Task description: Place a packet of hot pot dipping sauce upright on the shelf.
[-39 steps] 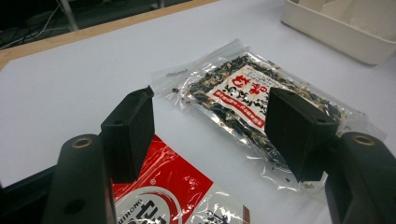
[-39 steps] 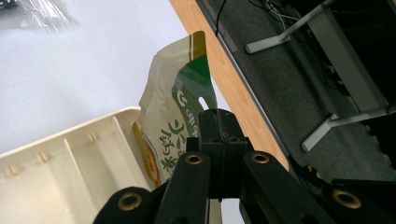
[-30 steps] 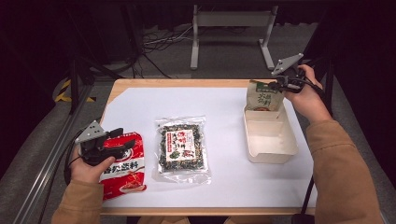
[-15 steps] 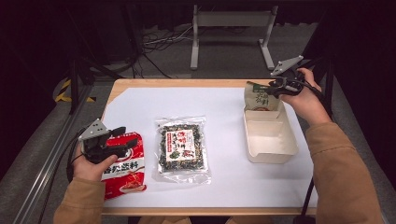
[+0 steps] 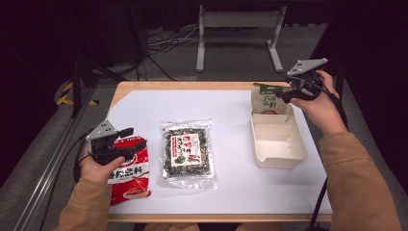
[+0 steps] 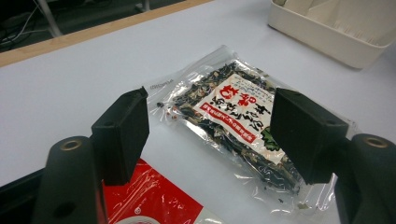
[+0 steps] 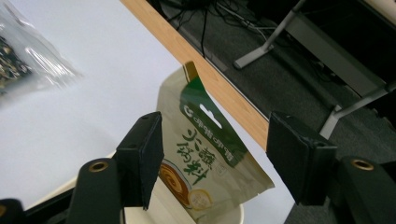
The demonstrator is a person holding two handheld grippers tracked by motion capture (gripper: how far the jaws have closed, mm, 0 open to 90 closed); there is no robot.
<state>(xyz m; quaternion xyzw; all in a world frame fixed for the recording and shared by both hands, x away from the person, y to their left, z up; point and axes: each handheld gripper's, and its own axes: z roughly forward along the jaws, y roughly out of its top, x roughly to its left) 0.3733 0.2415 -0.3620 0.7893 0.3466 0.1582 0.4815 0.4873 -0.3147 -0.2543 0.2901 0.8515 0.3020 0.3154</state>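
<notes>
Red packet (image 5: 129,169): top part hidden under left hand (image 5: 98,166); in left gripper view cut off by bottom edge. Beige pouch (image 7: 210,158): bottom hidden inside tray (image 5: 279,144). Clear seaweed bag (image 7: 28,56) blurred, cut at left edge. Label print too small to read.

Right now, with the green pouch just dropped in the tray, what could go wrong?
1. The green pouch stands upright against the far wall of the tray; with the right gripper, whose jaws have just been opening, no longer pressing it, it may topple.
2. The left gripper hangs open over the red packet beside the seaweed bag; it could snag the glossy film.
</notes>
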